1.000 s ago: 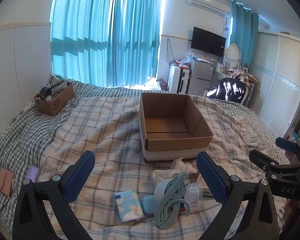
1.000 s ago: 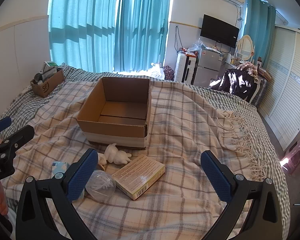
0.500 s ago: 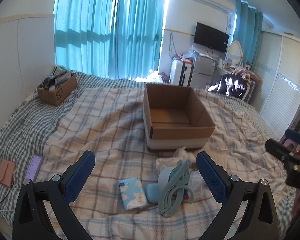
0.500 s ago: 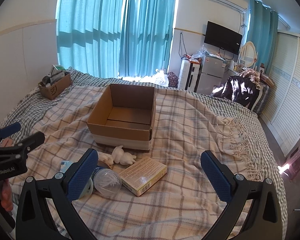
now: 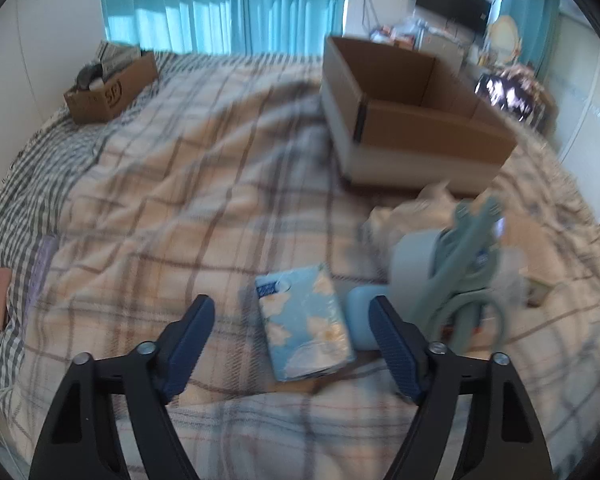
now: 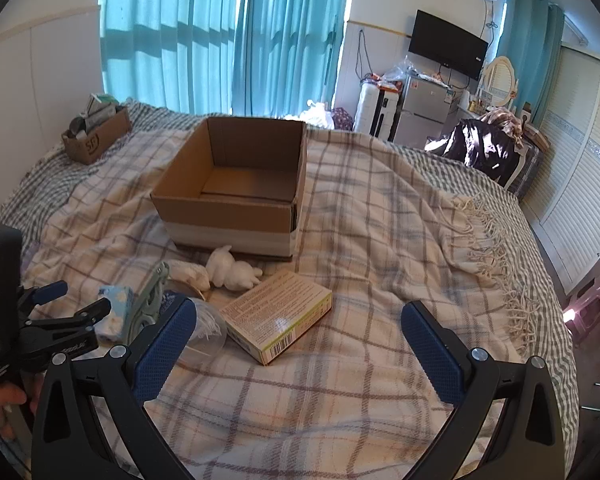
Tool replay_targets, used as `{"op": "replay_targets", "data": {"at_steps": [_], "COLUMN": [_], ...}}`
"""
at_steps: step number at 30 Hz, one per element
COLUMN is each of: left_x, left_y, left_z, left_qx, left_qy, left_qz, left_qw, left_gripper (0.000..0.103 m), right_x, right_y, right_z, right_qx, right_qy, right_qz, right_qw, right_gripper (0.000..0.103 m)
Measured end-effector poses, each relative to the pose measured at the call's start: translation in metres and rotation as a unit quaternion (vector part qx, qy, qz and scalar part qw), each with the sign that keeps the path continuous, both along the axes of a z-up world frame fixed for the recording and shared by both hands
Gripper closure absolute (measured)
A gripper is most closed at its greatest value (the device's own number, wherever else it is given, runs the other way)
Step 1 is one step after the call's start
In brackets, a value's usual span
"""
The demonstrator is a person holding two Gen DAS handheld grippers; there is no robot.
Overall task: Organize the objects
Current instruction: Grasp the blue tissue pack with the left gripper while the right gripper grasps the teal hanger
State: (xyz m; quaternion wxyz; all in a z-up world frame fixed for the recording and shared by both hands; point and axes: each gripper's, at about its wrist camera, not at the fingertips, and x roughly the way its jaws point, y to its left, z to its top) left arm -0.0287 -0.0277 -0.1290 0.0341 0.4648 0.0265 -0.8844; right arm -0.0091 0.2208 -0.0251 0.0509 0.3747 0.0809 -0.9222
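1. I am holding my left gripper (image 5: 290, 314) low over the bed, jaws spread wide and empty. The tissue pack (image 5: 305, 323) is lying on the blanket (image 5: 172, 200) directly ahead, between my two fingers and slightly toward the right one.
2. The pack's long axis is running nearly along my line of reach, tilted a little to the left at its far end. I am judging that a closing grip would take it across its short width.
3. Just right of the pack, touching or almost touching my right finger, a pale blue case (image 5: 360, 316) is lying beside a grey-green clip-like thing (image 5: 456, 264); it is too blurred to name further.
4. The open cardboard box (image 5: 412, 116) is sitting ahead and to the right, well apart from the pack.
5. My right gripper (image 6: 298, 320) is also wide and empty, hovering ahead of a yellow carton (image 6: 276, 314). The left is clearly nearer the tissue pack.
6. Against the frame half a second earlier: my left gripper has dropped and advanced, so the pack now sits between the fingers instead of beyond them, and the view is smeared by motion. My right gripper has barely shifted.
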Motion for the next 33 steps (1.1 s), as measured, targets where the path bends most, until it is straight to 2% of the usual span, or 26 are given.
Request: {"op": "replay_targets", "data": {"at_steps": [4,6,8,9,15,17,20,22,24,29,33], "left_x": [-0.015,-0.017,-0.018,-0.018,-0.002,0.007,0.021,0.027,0.027,0.017,0.015], "left_y": [0.0,-0.002,-0.001,0.0,-0.002,-0.011,-0.035,-0.047,-0.055,-0.074,-0.08], "left_z": [-0.032,-0.037,-0.037,-0.036,-0.021,-0.005,0.025,0.043,0.05,0.048,0.048], "left_qx": [0.032,0.051,0.066,0.077,0.05,0.041,0.056,0.045,0.042,0.061,0.076], "left_qy": [-0.069,-0.074,-0.074,-0.073,-0.059,-0.039,-0.006,0.02,0.029,0.02,0.022], "left_qz": [-0.011,-0.012,-0.022,-0.031,-0.023,-0.01,0.012,0.024,0.034,0.049,0.048], "left_qw": [0.997,0.9959,0.9949,0.9939,0.9967,0.9983,0.9983,0.9985,0.9981,0.9967,0.9957], "left_gripper": [0.026,0.027,0.037,0.048,0.052,0.052,0.052,0.052,0.052,0.052,0.052], "right_x": [-0.005,-0.006,-0.007,-0.007,0.0,0.002,0.007,0.008,0.008,-0.001,-0.021], "right_y": [-0.004,-0.006,-0.008,-0.01,-0.032,-0.046,-0.072,-0.09,-0.106,-0.14,-0.149], "right_z": [-0.013,-0.018,-0.023,-0.025,-0.034,-0.04,-0.051,-0.062,-0.073,-0.096,-0.116], "right_qx": [0.007,0.008,0.008,0.008,0.007,-0.003,0.0,-0.001,-0.003,-0.023,-0.034], "right_qy": [-0.017,-0.024,-0.03,-0.034,-0.06,-0.076,-0.099,-0.116,-0.138,-0.187,-0.216], "right_qz": [0.004,0.006,0.009,0.012,0.033,0.045,0.067,0.08,0.085,0.095,0.069], "right_qw": [1.0,1.0,0.999,0.999,0.998,0.996,0.993,0.99,0.987,0.977,0.973], "right_gripper": [0.0,0.0,0.0,0.0,0.0,0.0,0.0,0.002,0.007,0.015,0.031]}}
